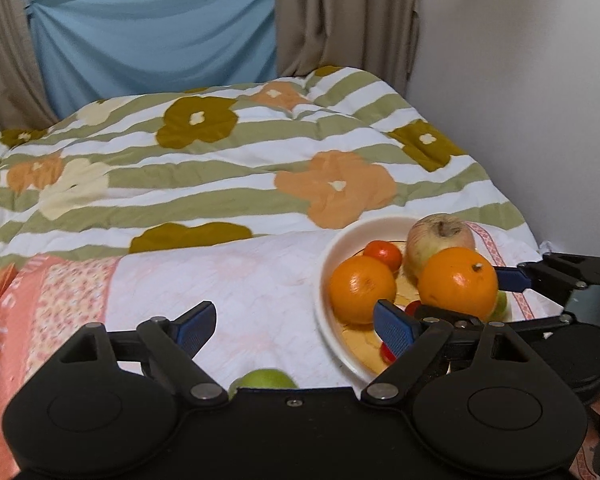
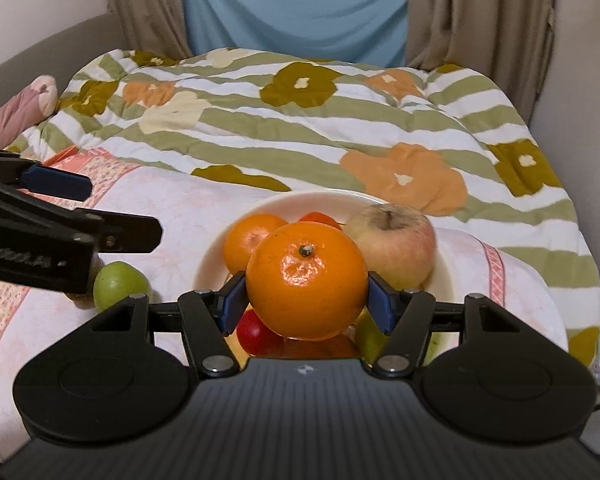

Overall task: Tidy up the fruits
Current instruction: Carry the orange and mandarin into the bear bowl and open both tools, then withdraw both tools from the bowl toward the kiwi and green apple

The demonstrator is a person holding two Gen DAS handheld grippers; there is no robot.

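While the left gripper (image 1: 294, 326) hangs low over the bed (image 1: 236, 280) with its jaws spread wide and nothing between them, a small green fruit (image 1: 265, 379) lies on the pale sheet just beneath it, half hidden by the gripper body; the wide stance seems meant for dropping over that stray fruit. To its right the white plate (image 1: 332, 256) holds a second orange (image 1: 362, 289), a small red-orange fruit (image 1: 383, 255) and a yellowish-pink apple (image 1: 440, 240), and the right gripper reaches in from the right edge. From the right wrist view, the right gripper (image 2: 306, 300) has its jaws closed on the big orange (image 2: 306, 280), one blue pad pressed on each flank, stem button up, directly over the plate (image 2: 208, 276); I judge it is being set among the gathered fruit, though whether it touches the plate I cannot tell. Its skin is glossy and evenly bright. A red fruit (image 2: 254, 330) shows below it, and the green fruit (image 2: 120, 283) sits on the sheet left of the plate, beside the left gripper (image 2: 60, 216).
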